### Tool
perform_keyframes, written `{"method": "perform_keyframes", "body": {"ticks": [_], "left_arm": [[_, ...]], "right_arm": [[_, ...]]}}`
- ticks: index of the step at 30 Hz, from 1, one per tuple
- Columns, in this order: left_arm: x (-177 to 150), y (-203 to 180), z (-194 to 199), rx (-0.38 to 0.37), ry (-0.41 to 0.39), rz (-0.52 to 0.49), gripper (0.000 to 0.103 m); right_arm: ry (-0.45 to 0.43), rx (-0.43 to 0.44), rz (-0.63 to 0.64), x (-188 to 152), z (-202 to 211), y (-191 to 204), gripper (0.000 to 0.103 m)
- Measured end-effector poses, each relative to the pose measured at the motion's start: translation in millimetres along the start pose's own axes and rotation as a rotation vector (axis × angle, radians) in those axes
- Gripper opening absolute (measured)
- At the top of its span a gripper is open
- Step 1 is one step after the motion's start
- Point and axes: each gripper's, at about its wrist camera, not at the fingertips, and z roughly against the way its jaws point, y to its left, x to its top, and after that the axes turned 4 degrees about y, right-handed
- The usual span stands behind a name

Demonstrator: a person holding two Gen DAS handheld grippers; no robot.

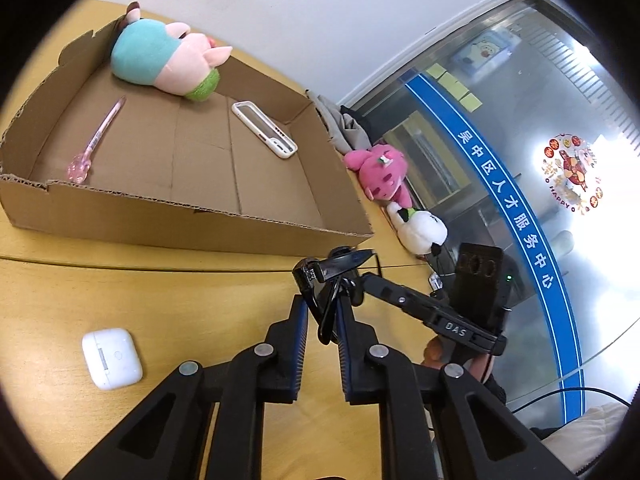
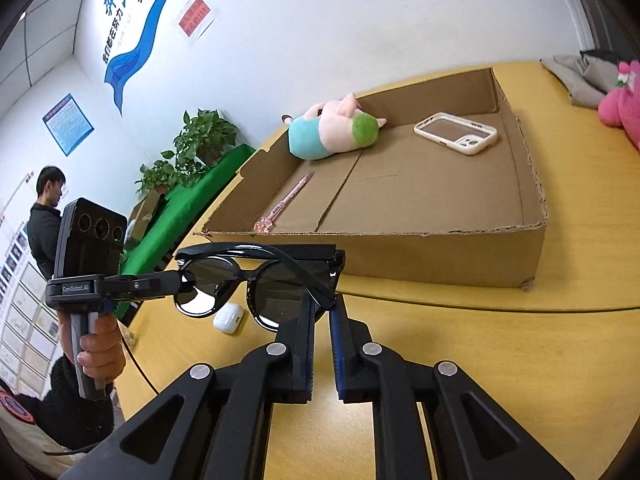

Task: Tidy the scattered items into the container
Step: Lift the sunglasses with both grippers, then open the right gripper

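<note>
Black sunglasses [image 2: 276, 284] hang above the yellow table, gripped at both ends. My left gripper [image 1: 322, 308] is shut on one side of the frame [image 1: 316, 274]; it shows in the right wrist view at the left lens [image 2: 182, 280]. My right gripper [image 2: 322, 304] is shut on the other end and reaches in from the right [image 1: 362, 284]. Behind stands a shallow cardboard box [image 1: 180, 220] [image 2: 400, 256] holding a pig plush [image 1: 160, 60] [image 2: 332, 128], a pink pen [image 1: 98, 136] [image 2: 286, 200] and a white phone case [image 1: 264, 128] [image 2: 456, 132]. A white earbud case [image 1: 112, 358] [image 2: 229, 317] lies on the table.
A pink plush [image 1: 382, 172] [image 2: 622, 104], a white plush [image 1: 420, 228] and grey cloth [image 1: 340, 128] [image 2: 572, 76] lie to the right of the box. A glass wall is beyond the table edge. A person [image 2: 46, 220] stands far left near a plant [image 2: 192, 148].
</note>
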Motion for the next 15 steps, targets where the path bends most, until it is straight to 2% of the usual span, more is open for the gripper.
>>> {"method": "perform_keyframes", "body": {"ticks": [5, 11, 12, 13, 14, 15], "left_arm": [[-1.7, 9.7, 0.4, -0.024, 0.001, 0.034, 0.012], [-0.2, 9.4, 10.4, -0.105, -0.037, 0.051, 0.011], [0.1, 8.7, 12.5, -0.121, -0.047, 0.054, 0.010], [0.3, 7.6, 14.3, -0.136, -0.057, 0.057, 0.010], [0.8, 6.0, 16.1, -0.150, -0.066, 0.059, 0.010], [1.3, 4.4, 17.4, -0.162, -0.072, 0.059, 0.010]], "right_arm": [[0.037, 0.013, -0.025, -8.2, -13.8, -6.2, 0.012], [0.012, 0.089, -0.058, -10.3, -9.4, -11.3, 0.013], [0.006, 0.110, -0.057, -9.0, -7.9, -10.9, 0.019], [-0.001, 0.132, -0.056, -8.1, -5.6, -9.6, 0.033], [-0.011, 0.153, -0.059, -7.0, -3.7, -8.7, 0.043], [-0.017, 0.169, -0.063, -6.4, -2.9, -7.8, 0.061]]}}
